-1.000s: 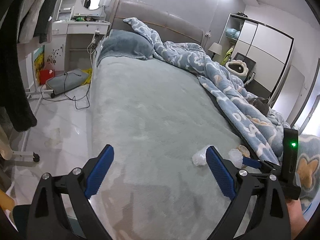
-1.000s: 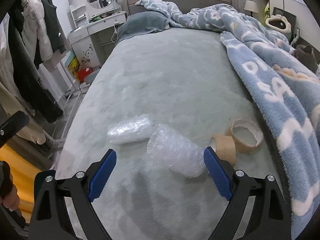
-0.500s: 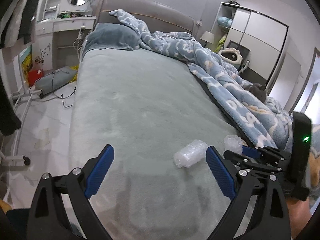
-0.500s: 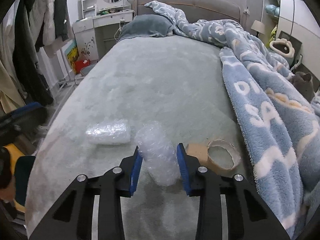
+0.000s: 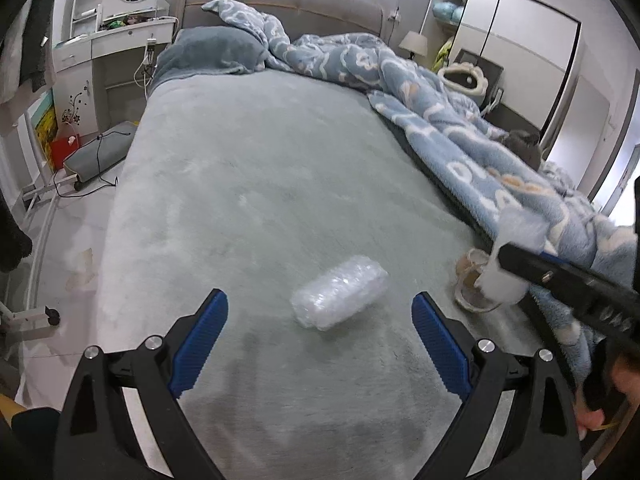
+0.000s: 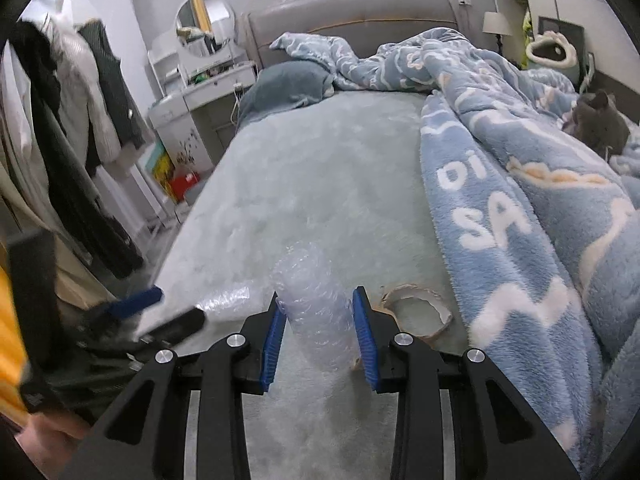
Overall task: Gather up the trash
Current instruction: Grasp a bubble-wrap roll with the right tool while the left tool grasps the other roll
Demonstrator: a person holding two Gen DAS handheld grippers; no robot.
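Observation:
My right gripper is shut on a crumpled piece of bubble wrap and holds it just above the grey-green bed. From the left wrist view the same piece shows at the right, in the right gripper's black fingers. A second roll of bubble wrap lies on the bed, just ahead of my open, empty left gripper; it also shows in the right wrist view. Empty brown tape rolls lie by the blanket, one showing in the right wrist view.
A rumpled blue fleece blanket covers the bed's right side. A pillow lies at the headboard. Left of the bed are a white dressing table, hanging clothes and a grey box with cables on the floor.
My right gripper closed on the bubble wrap and lifted it off the bed. My left gripper swung right and closer, bringing the other roll between its open jaws.

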